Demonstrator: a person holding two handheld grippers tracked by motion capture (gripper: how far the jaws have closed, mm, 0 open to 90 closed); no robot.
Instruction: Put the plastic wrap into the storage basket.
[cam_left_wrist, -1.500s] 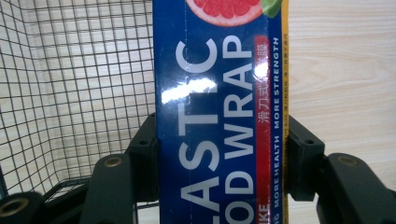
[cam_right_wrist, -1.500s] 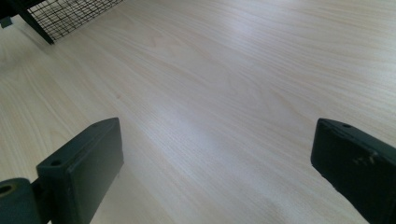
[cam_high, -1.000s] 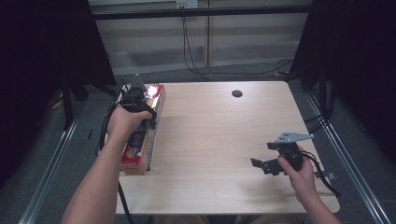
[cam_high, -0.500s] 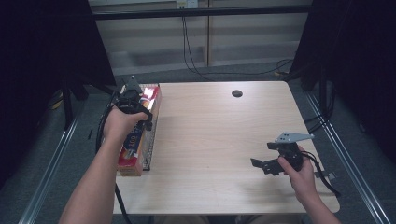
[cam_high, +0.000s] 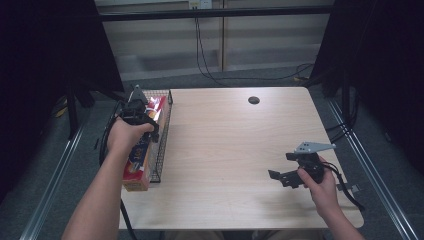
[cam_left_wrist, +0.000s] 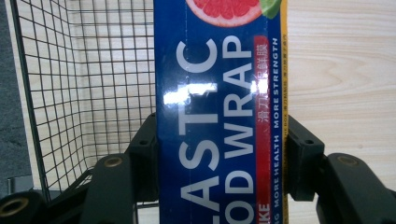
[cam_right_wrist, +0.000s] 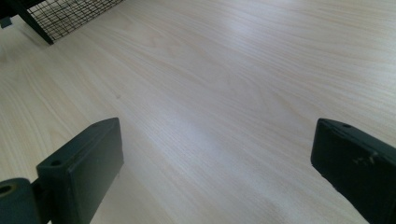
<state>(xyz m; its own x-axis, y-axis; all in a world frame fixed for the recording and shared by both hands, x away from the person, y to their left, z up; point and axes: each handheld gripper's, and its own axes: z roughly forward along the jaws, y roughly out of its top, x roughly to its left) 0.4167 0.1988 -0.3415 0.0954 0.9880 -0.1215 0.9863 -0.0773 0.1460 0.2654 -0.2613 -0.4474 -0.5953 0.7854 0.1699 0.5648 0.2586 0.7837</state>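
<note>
Gripping the plastic wrap box (cam_left_wrist: 219, 116) with my left gripper (cam_left_wrist: 219, 163), I have both black jaws pressed flat against its long sides, and the glossy blue cardboard throws back a white glare across the big pale lettering. It's a long, narrow, square-edged carton with a red strip of print down one side and a cut grapefruit pictured at the far end. From the high view I see my left gripper (cam_high: 142, 117) holding the box (cam_high: 140, 160) lengthwise over the wire basket (cam_high: 164, 140), a thin black mesh tray of small square cells at the left edge of the table (cam_high: 240, 150). The near end of the carton sticks out past the basket's front rim. My right gripper (cam_high: 287, 176) rests low over the pale wood-grain tabletop, well apart from the basket, and its blocky matte jaws stand wide with nothing between them but smooth laminate (cam_right_wrist: 210, 107). A corner of the mesh (cam_right_wrist: 70, 14) peeks in far off.
</note>
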